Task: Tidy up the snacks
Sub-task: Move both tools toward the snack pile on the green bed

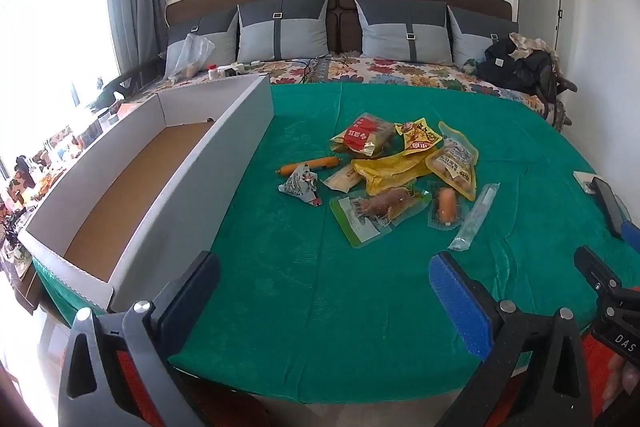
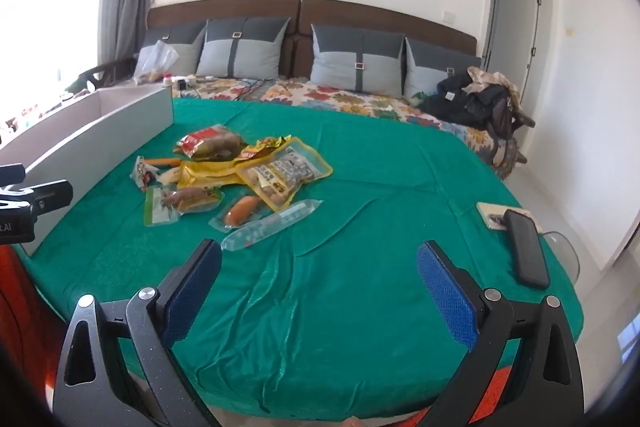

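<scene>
A heap of snack packets (image 1: 404, 179) lies in the middle of a green cloth (image 1: 320, 307) spread over the bed. In it are a red-labelled bag (image 1: 362, 137) at the far side, a yellow pouch (image 1: 390, 171) in the centre, a clear packet with a yellow border (image 1: 456, 163) on the right, a loose orange sausage (image 1: 310, 165) on the left, and a sealed sausage (image 1: 446, 207) and a long clear packet (image 1: 476, 217) on the near side. Left of the heap, apart from it, stands a long open cardboard box (image 1: 240, 135) with a bare brown floor. Near the right edge of the cloth lies a black phone (image 2: 526, 251), touching a lighter flat item. The left tool (image 1: 324, 291) hovers over the near cloth, fingers spread wide with nothing between them. The right tool (image 2: 320, 279) is likewise spread and holds nothing. Grey pillows (image 1: 282, 27) line the far headboard.
</scene>
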